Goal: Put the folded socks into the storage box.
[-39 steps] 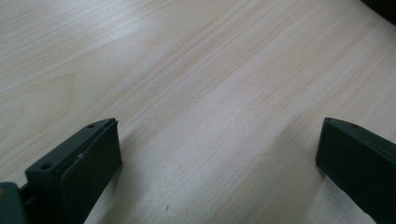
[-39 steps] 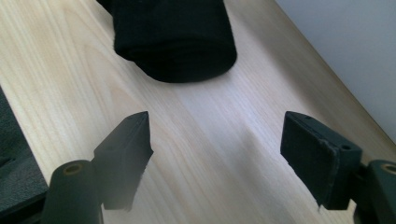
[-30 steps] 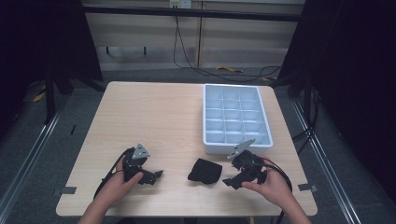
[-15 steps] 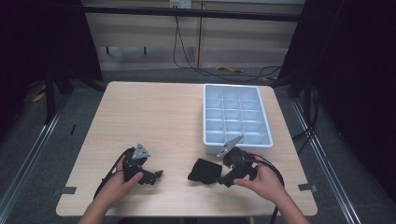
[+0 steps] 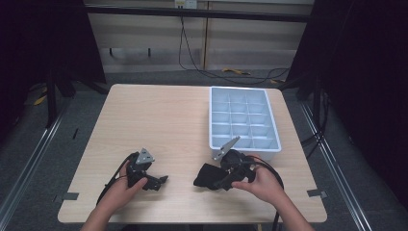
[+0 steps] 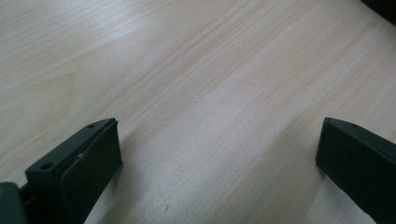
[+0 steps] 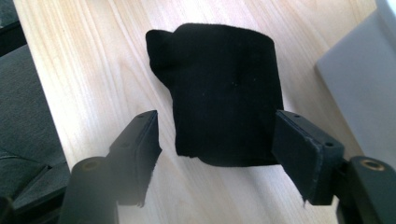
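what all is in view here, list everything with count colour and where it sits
folded cloth: one, black, on the table near its front edge, just in front of the tray, between the right hand-held gripper's jaws
compartment tray: one, pale blue-grey, on the right half of the table, its cells look empty
table: one, light wood, centre of the high view
cables: a few, dark, on the grey floor behind the table
left hand-held gripper: one, black with a grey plate, near the table's front edge at left, jaws wide apart over bare wood
right hand-held gripper: one, black, jaws have just been closing, one on each side of the cloth, left pad not yet touching
hands: two, one on each gripper
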`<state>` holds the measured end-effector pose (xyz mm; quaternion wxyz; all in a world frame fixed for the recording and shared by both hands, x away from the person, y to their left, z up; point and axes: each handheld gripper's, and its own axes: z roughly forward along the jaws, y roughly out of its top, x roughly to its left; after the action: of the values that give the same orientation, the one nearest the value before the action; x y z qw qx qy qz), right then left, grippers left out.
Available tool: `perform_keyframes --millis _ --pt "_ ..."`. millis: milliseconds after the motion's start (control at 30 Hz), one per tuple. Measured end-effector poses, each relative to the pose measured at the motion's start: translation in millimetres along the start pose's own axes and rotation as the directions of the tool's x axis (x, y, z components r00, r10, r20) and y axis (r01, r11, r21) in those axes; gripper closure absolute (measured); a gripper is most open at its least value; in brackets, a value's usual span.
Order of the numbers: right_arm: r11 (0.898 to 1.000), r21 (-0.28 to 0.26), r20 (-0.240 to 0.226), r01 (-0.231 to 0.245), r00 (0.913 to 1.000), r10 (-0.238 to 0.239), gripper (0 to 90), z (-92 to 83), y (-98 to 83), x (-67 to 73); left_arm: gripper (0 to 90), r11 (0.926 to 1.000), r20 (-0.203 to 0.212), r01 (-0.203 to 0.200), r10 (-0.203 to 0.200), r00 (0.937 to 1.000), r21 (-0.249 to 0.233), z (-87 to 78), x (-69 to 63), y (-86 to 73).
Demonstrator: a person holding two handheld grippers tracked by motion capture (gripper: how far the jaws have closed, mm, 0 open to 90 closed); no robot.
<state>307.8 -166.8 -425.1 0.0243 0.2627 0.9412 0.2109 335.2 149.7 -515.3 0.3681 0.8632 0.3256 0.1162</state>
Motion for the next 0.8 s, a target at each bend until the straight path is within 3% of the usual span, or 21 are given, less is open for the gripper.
perform_keyframes --millis 267,433,800 --pt "1.000 0.021 -0.027 0.016 0.9995 -0.015 36.1 6.6 6.6 1.2 0.0 1.0000 -0.001 0.001 -0.001 1.0000 0.000 0.0 -0.1 0.0" --pt "0.998 0.063 -0.038 0.015 0.9992 -0.012 36.9 12.1 8.4 3.5 0.0 1.0000 0.000 0.000 0.000 1.0000 0.000 0.0 0.0 0.0" --pt "0.993 0.110 -0.034 0.042 0.9987 -0.038 39.5 19.3 11.9 6.0 0.0 1.0000 0.000 0.001 -0.001 1.0000 -0.001 0.1 -0.1 0.0"
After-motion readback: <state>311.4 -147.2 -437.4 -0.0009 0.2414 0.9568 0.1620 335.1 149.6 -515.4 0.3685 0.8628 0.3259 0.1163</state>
